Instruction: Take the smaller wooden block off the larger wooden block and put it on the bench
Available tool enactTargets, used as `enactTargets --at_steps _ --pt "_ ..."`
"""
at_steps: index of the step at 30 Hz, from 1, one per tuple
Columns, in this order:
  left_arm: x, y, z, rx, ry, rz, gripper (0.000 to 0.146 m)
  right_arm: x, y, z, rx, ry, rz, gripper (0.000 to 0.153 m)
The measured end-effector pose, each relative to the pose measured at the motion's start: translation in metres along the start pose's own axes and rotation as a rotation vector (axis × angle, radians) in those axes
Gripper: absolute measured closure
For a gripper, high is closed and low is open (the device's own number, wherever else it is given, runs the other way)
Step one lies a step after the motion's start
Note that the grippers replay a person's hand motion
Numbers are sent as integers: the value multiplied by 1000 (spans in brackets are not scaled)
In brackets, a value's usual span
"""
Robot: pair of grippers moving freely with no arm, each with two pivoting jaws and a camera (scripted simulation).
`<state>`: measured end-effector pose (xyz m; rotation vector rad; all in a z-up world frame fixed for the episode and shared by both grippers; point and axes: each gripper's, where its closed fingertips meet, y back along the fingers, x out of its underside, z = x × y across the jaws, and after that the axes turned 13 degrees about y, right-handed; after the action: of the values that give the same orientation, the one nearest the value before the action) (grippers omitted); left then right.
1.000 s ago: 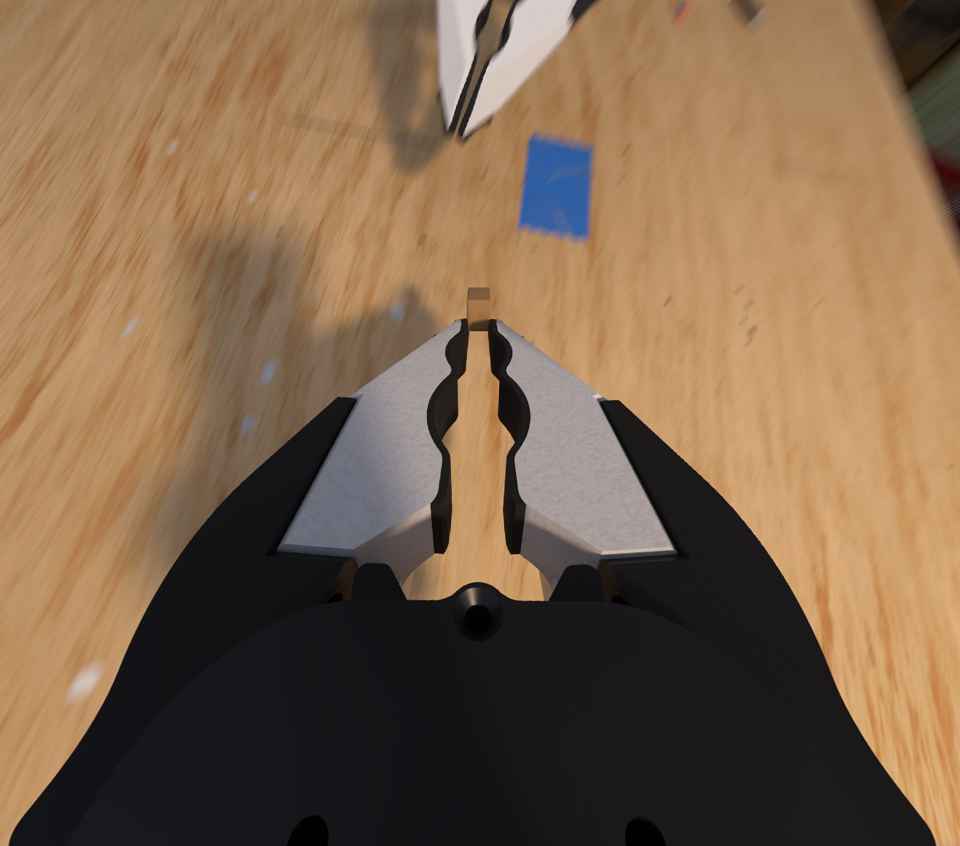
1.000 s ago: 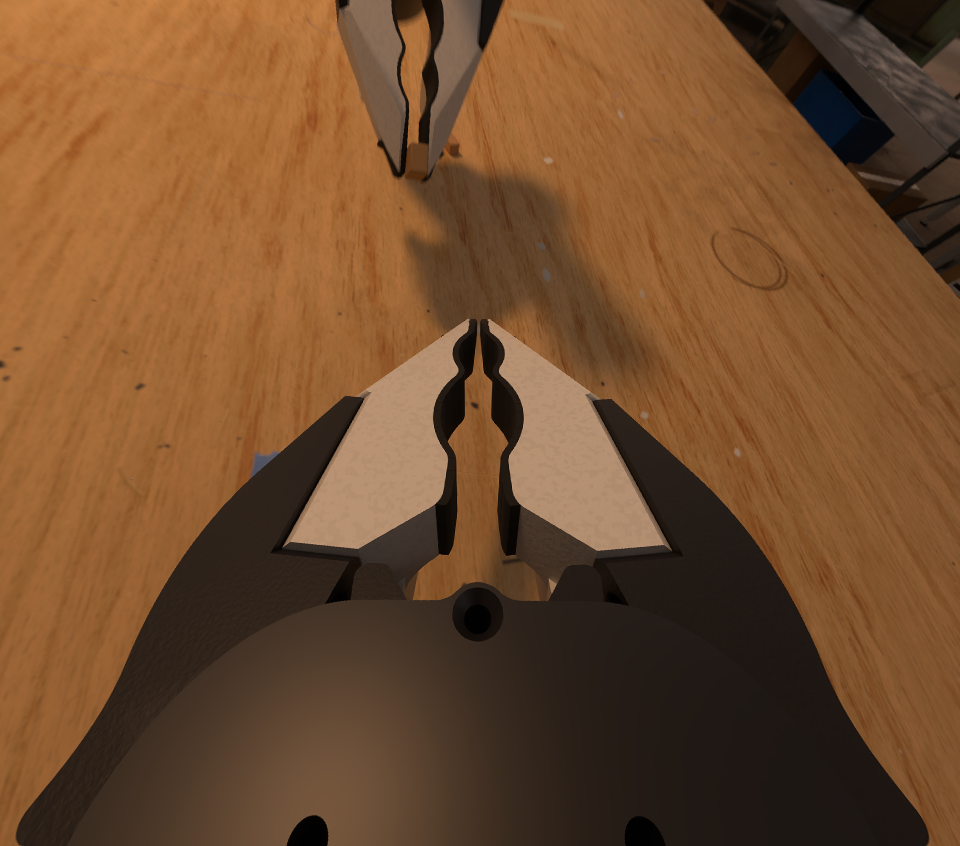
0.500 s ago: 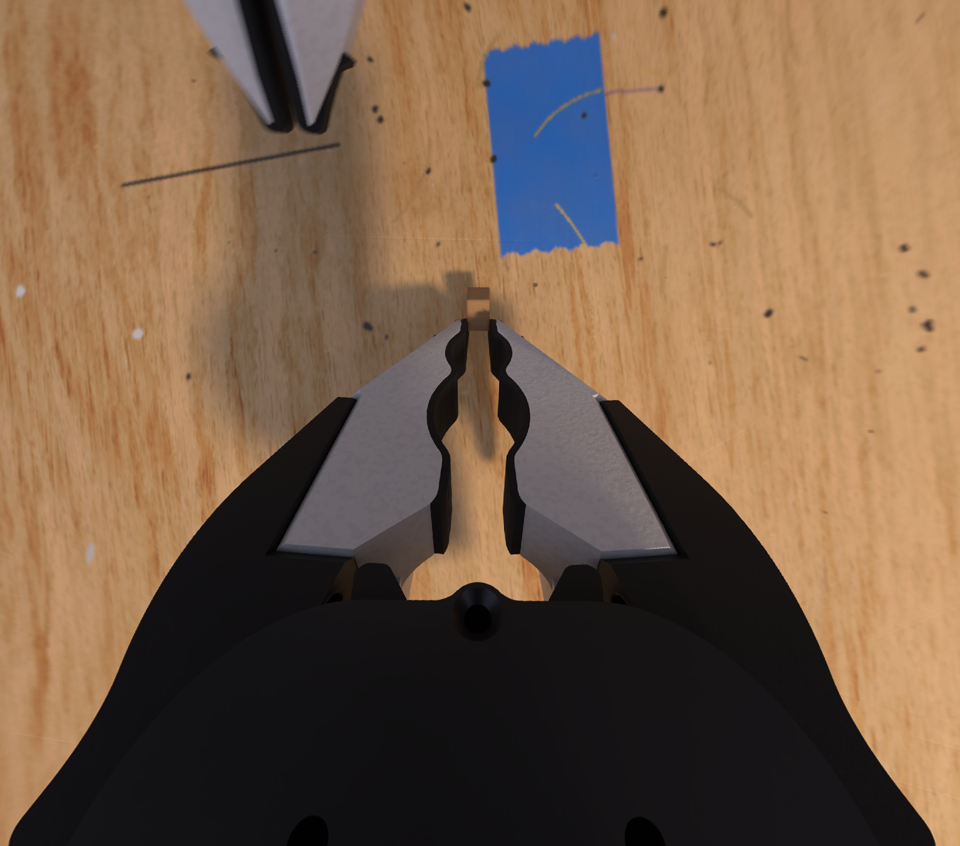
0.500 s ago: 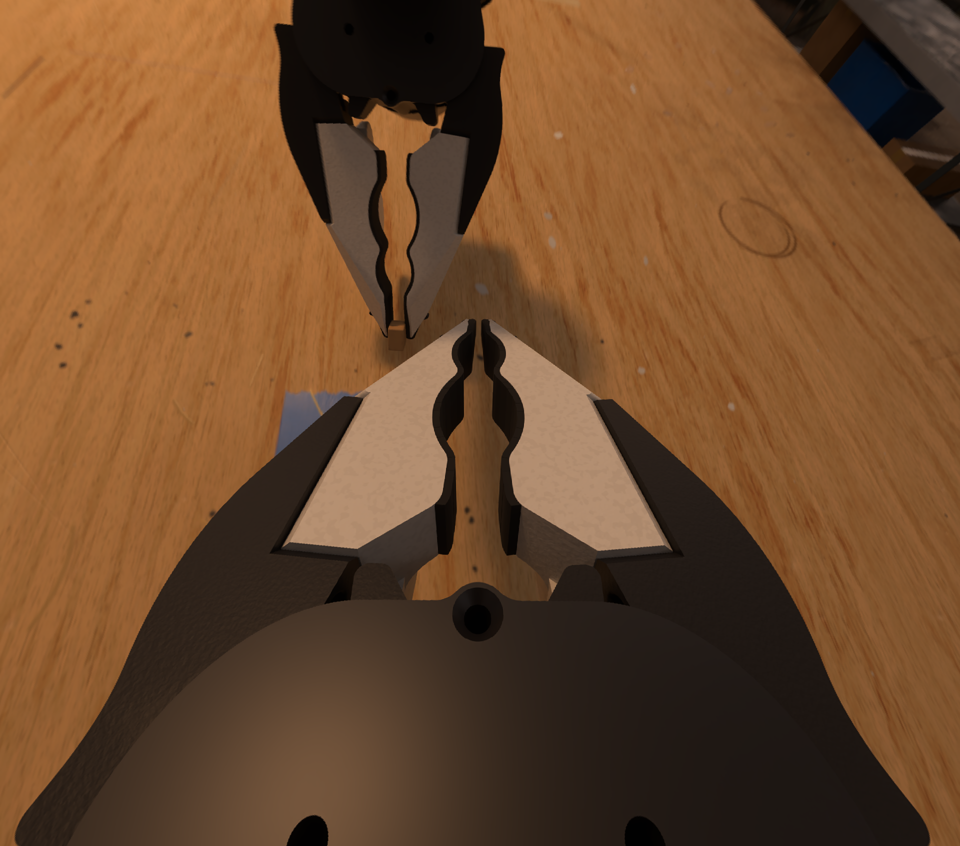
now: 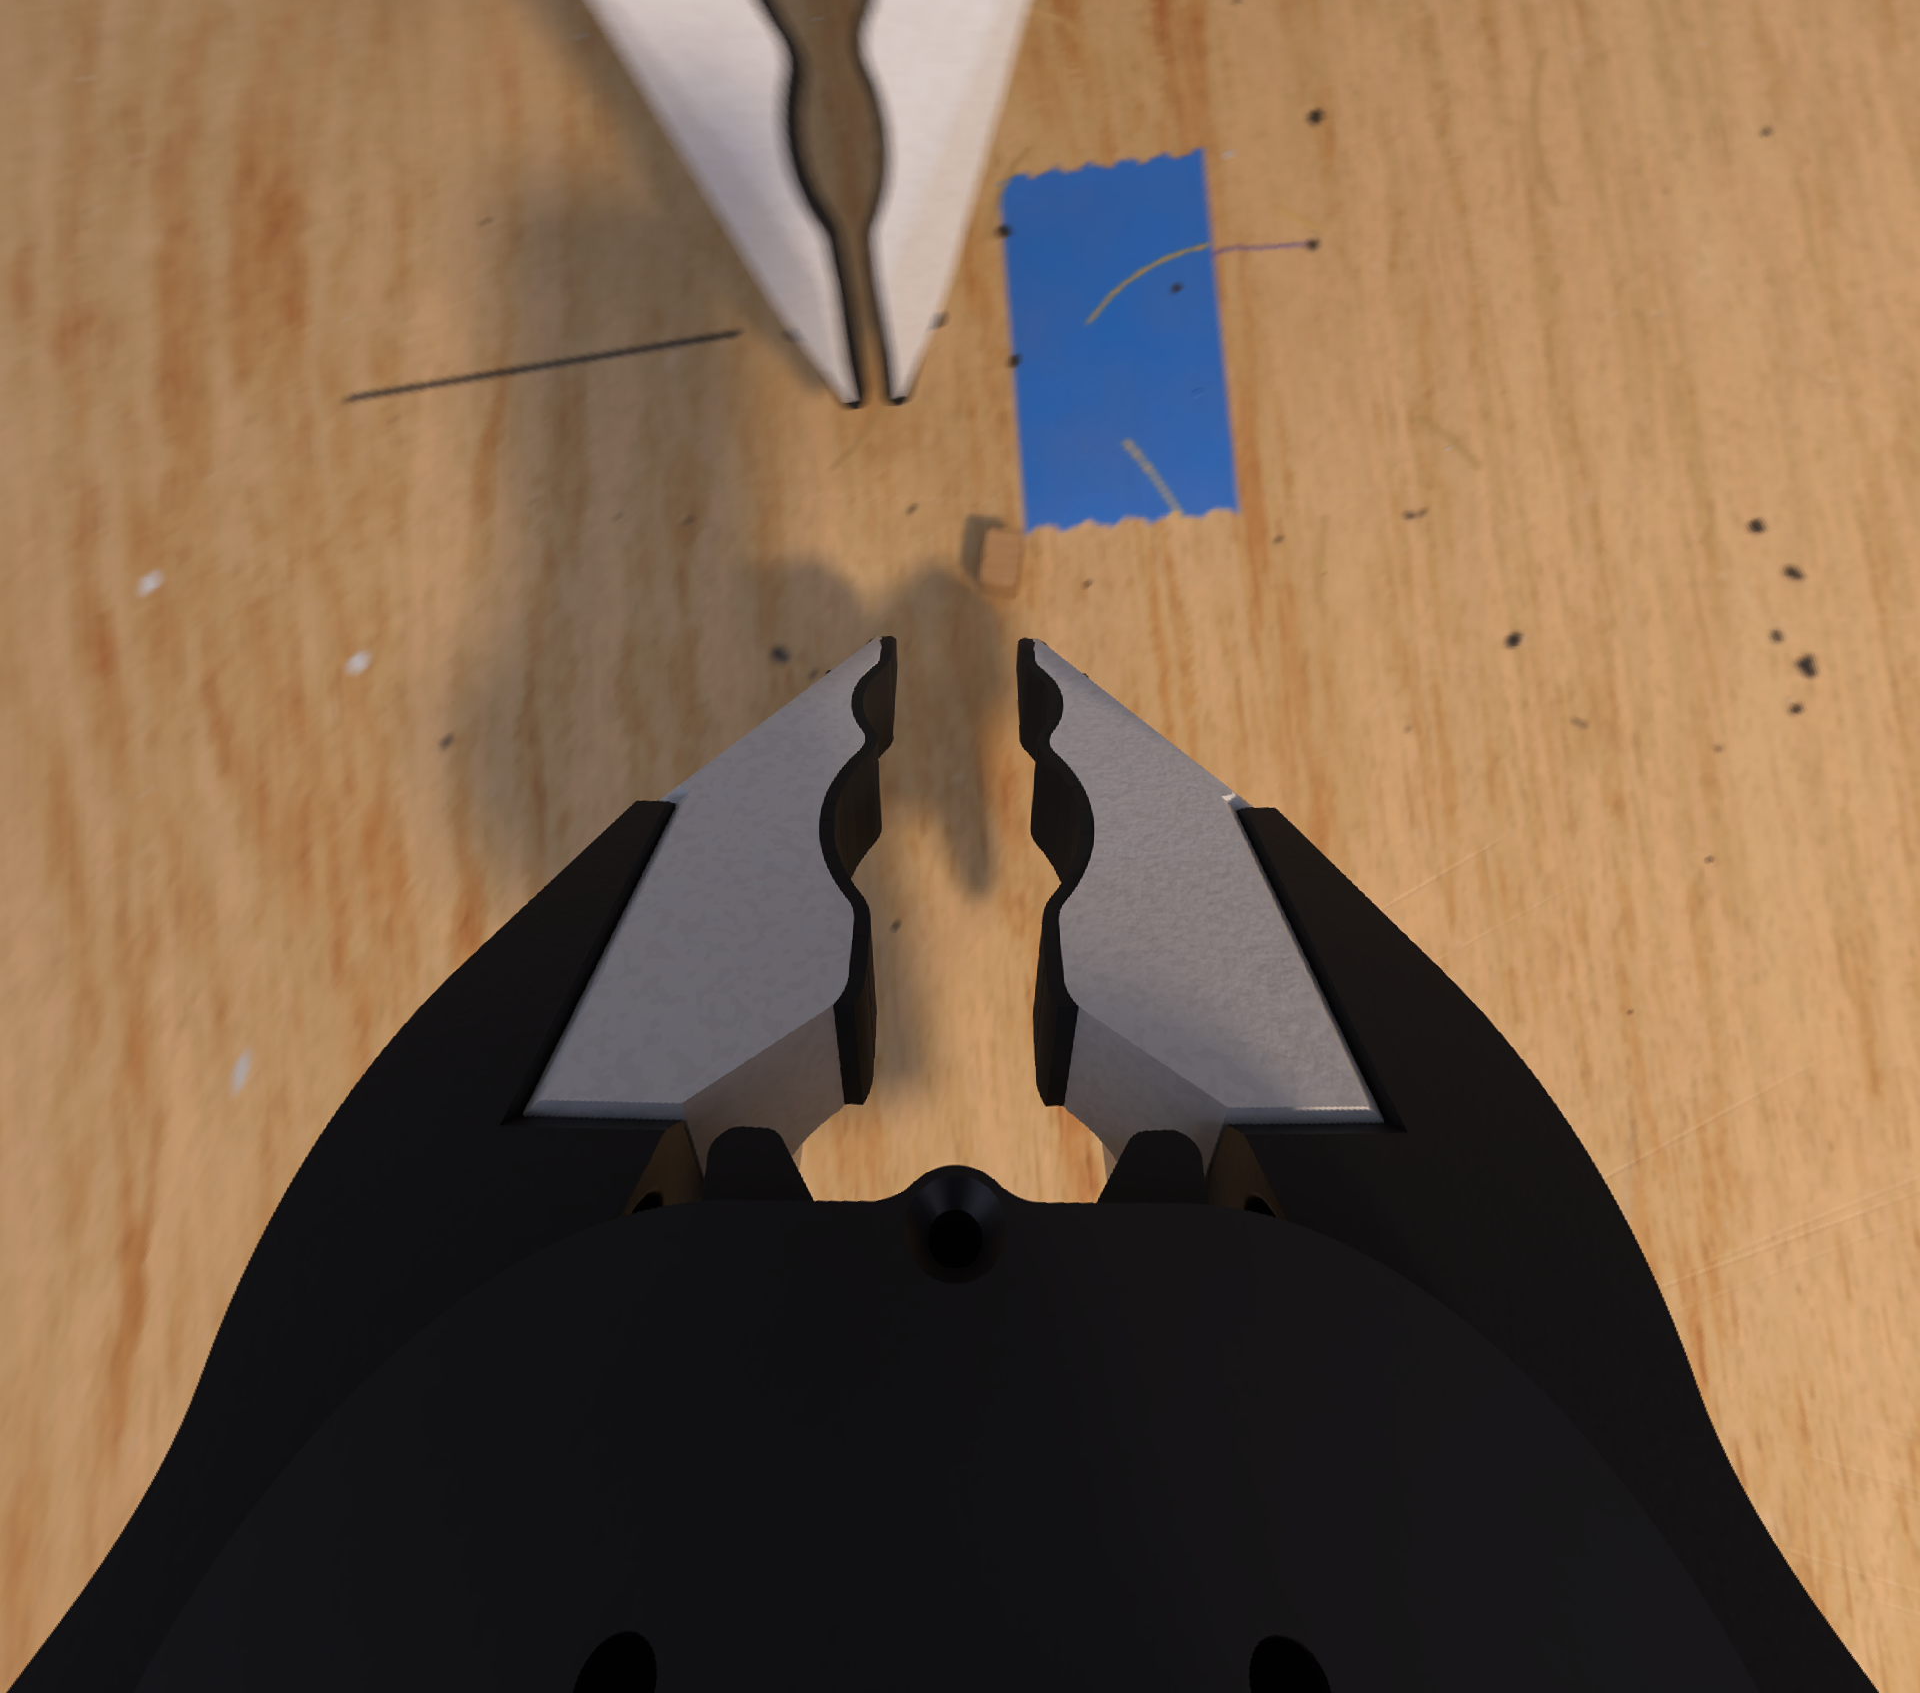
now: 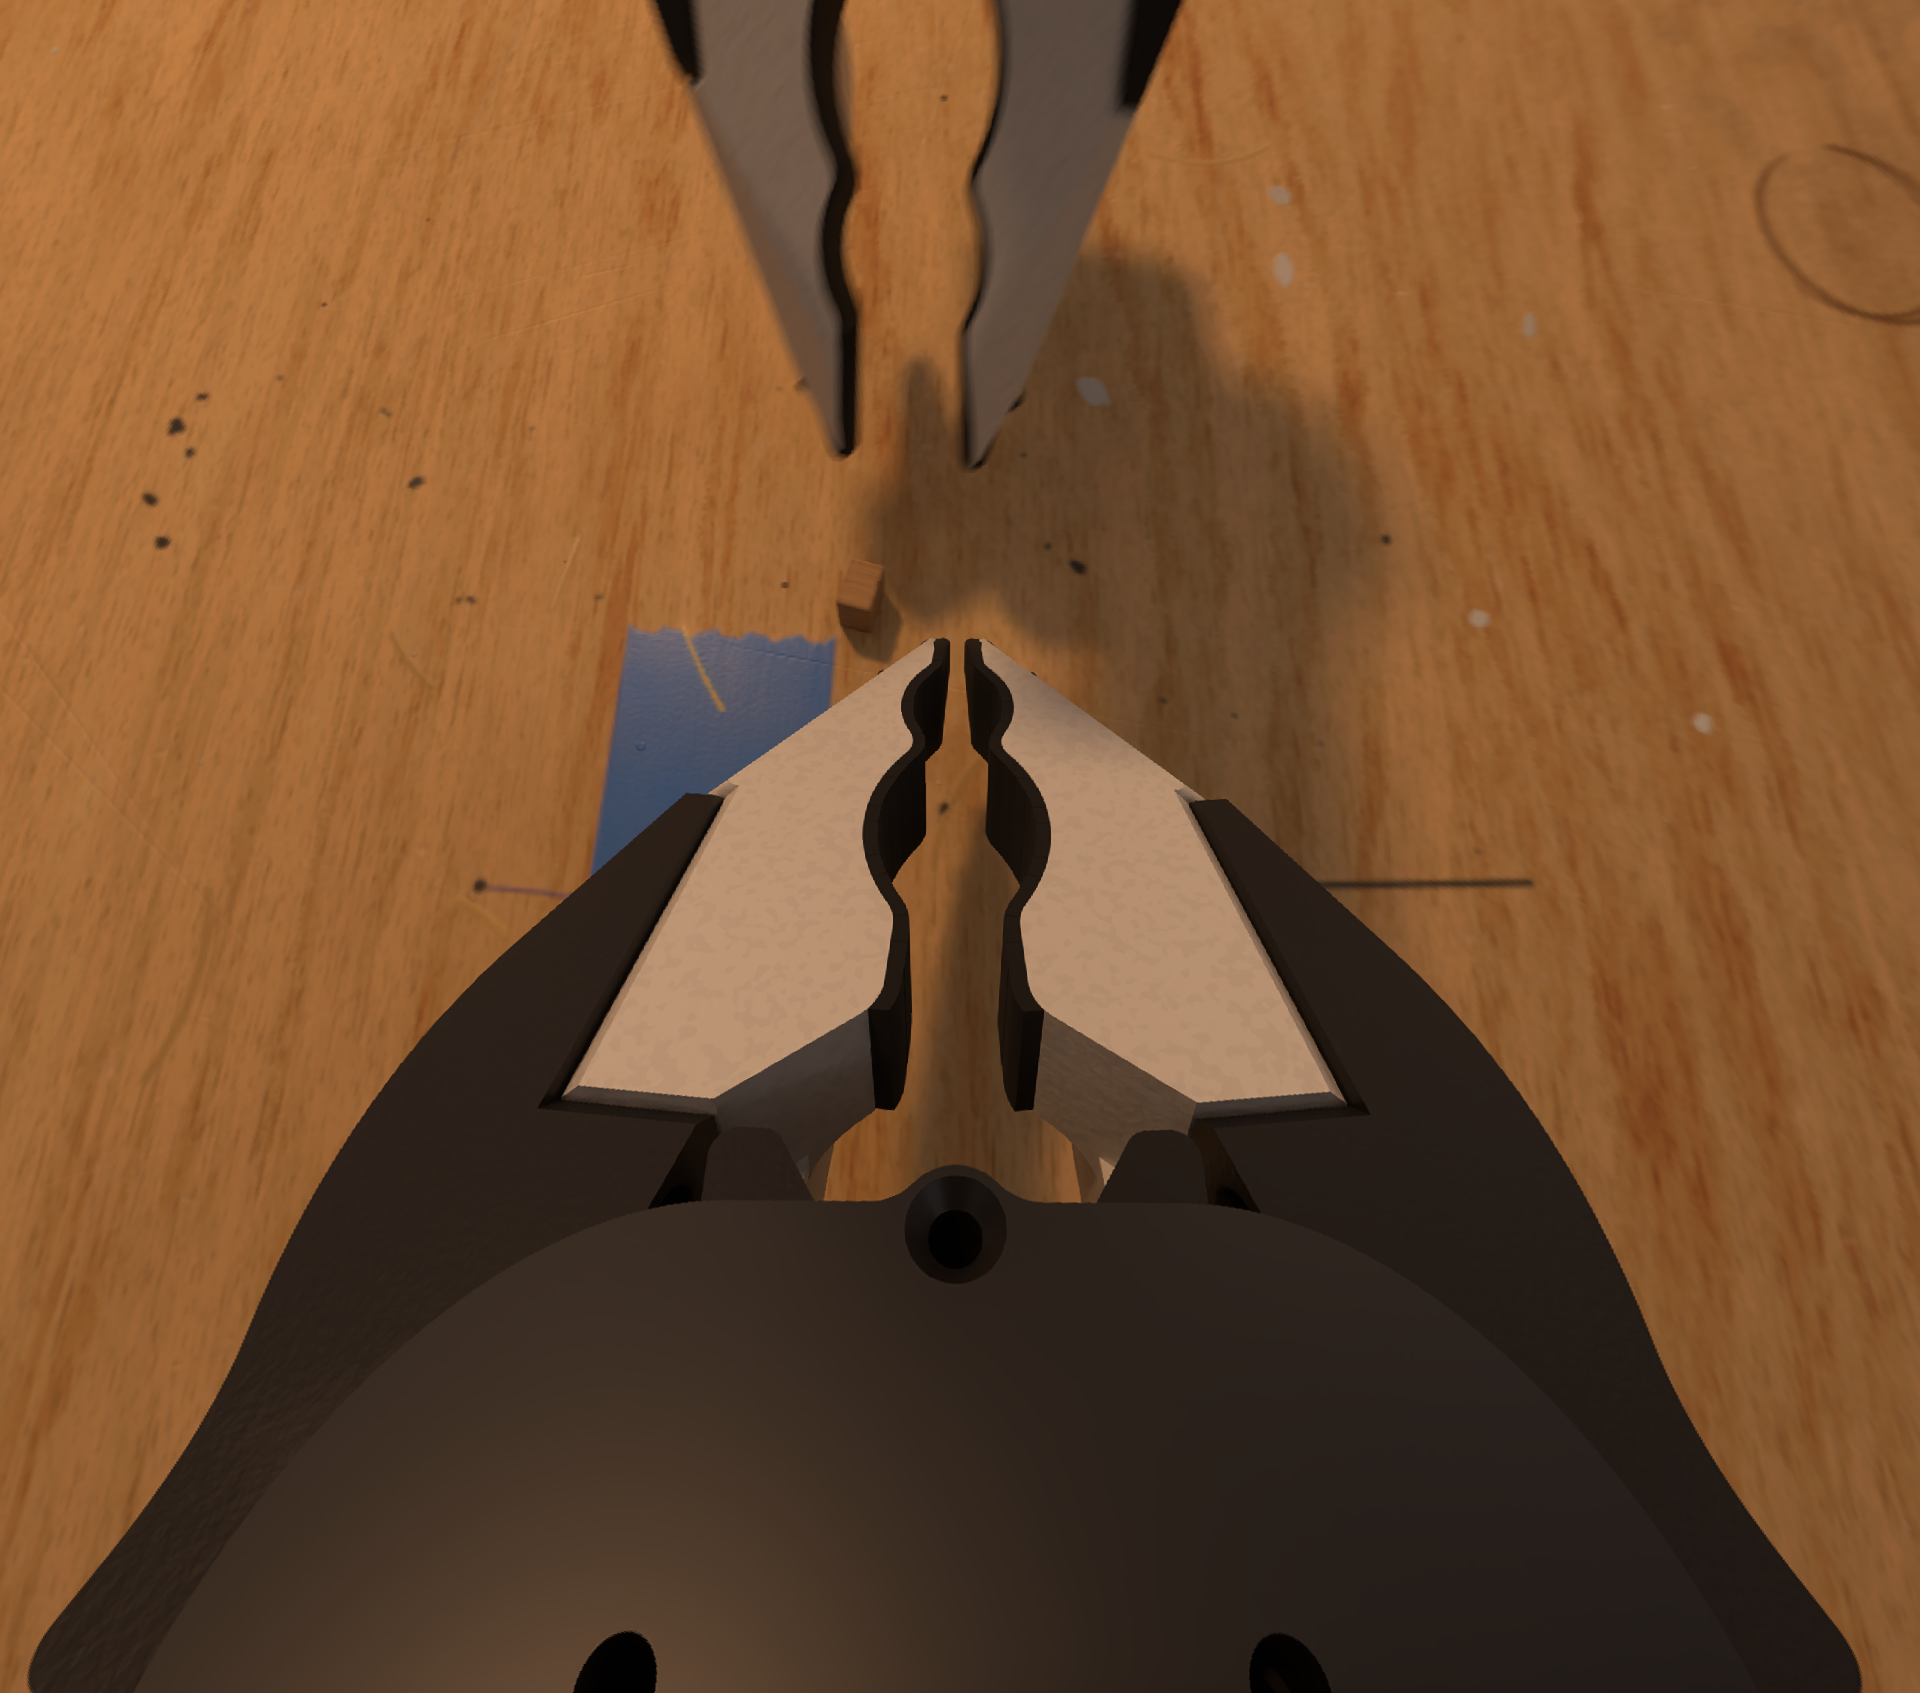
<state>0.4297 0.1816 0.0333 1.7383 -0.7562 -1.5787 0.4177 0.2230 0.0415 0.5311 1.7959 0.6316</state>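
Observation:
The smaller wooden block [image 5: 992, 557] is a tiny light cube lying on the wooden bench [image 5: 1558, 812], beside the near corner of a blue tape patch [image 5: 1122, 339]. My left gripper [image 5: 954, 651] is open and empty, its tips just short of the block. In the right wrist view the block [image 6: 859, 594] lies between the two grippers, a little left of my right gripper [image 6: 957, 644], which is shut and empty. The left gripper [image 6: 904, 454] faces it from the top. The right gripper [image 5: 873, 400] also shows in the left wrist view. The larger block is not in view.
The blue tape [image 6: 707, 729] lies flat on the bench [image 6: 312, 189] beside the right gripper. A thin dark pencil line [image 5: 540, 365], dark specks and white flecks mark the wood. A faint ring mark [image 6: 1849, 230] is at the right.
My left gripper has opened and let go of the small block, which now lies on the bench by the tape. The two grippers have come closer, tip to tip.

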Motion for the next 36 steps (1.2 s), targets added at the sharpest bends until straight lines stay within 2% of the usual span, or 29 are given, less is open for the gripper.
enactTargets --at_steps 7,12,18,36 --pt "19 52 52 -218 140 -142 122 3 -25 16 -71 11 89 144" --pt "34 82 81 -321 240 -251 117 5 -33 18 -90 -3 118 143" --pt "45 85 90 -339 270 -256 112 4 -36 18 -96 -12 118 144" --pt "44 84 86 -321 262 -255 113 1 -37 17 -125 -27 137 148"
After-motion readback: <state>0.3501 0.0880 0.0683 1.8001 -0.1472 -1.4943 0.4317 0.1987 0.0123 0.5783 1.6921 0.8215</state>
